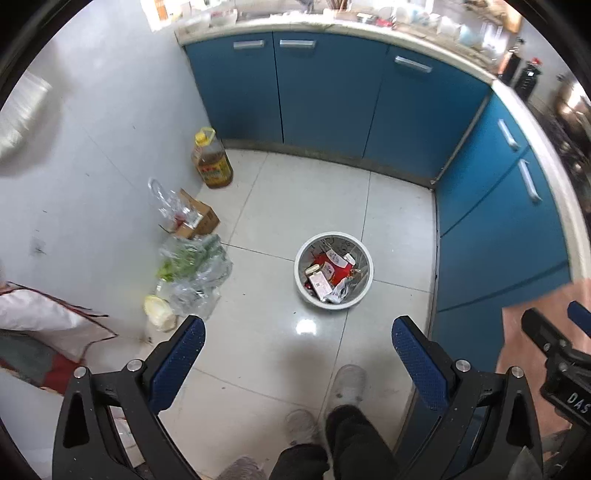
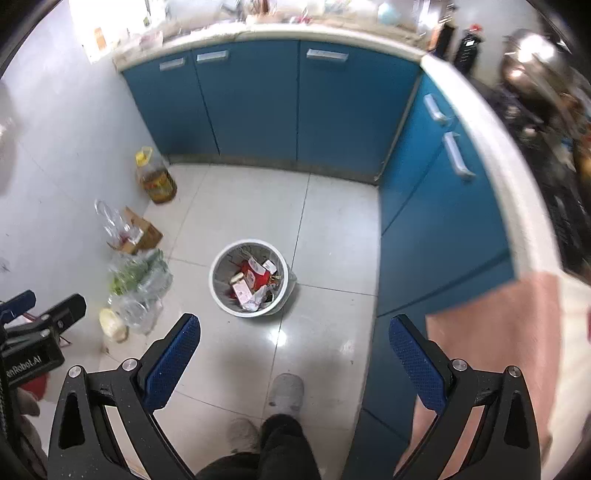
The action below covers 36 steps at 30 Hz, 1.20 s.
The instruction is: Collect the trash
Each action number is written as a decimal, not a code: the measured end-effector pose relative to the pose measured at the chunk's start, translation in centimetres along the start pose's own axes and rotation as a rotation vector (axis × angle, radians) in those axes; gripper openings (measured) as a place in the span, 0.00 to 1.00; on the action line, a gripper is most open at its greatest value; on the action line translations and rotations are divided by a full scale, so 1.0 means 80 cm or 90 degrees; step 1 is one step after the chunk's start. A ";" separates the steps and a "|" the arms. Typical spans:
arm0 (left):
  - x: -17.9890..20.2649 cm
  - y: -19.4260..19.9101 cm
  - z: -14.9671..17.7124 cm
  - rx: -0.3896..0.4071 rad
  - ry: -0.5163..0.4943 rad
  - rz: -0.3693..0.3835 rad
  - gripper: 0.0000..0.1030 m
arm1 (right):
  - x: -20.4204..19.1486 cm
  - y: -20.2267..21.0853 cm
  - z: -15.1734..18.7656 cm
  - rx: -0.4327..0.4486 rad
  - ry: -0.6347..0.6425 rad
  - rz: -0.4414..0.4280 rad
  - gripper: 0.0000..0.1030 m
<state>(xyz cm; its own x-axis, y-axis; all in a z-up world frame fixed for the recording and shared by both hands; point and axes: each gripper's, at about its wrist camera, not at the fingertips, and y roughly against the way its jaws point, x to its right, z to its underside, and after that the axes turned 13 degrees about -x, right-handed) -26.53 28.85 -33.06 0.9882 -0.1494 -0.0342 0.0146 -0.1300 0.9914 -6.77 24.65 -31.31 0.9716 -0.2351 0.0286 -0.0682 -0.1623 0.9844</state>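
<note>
Glossy pale tiled floor point(image 1: 306, 206), blue cabinets point(image 1: 325, 92), white wall point(image 1: 110, 110)

We're in a home kitchen: blue cabinets point(image 1: 325, 92) wrap the corner under a cluttered countertop point(image 1: 369, 26), cooking oil bottle point(image 1: 211, 158) on tiled floor point(image 1: 314, 206).

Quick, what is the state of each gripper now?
Left gripper: open, holding nothing.
Right gripper: open, holding nothing.
</note>
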 end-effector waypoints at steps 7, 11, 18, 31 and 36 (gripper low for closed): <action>0.007 0.113 0.071 0.056 -0.032 0.015 1.00 | 0.019 0.147 0.092 0.064 -0.057 -0.016 1.00; 0.011 0.153 0.089 0.072 -0.041 0.030 1.00 | 0.032 0.211 0.129 0.090 -0.063 -0.022 1.00; 0.028 0.219 0.101 0.067 -0.040 0.063 1.00 | 0.059 0.279 0.153 0.083 -0.071 -0.098 1.00; 0.040 0.306 0.124 0.087 -0.021 0.130 1.00 | 0.091 0.358 0.144 0.075 -0.033 -0.188 1.00; 0.044 0.315 0.137 0.078 -0.020 0.152 1.00 | 0.095 0.370 0.145 0.066 -0.019 -0.209 1.00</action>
<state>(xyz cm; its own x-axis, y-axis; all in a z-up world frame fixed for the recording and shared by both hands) -24.35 14.32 -9.56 0.9562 -0.2203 0.1928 -0.2386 -0.2049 0.9493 -4.02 6.92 -3.94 0.9383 -0.1822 -0.2938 0.2231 -0.3300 0.9172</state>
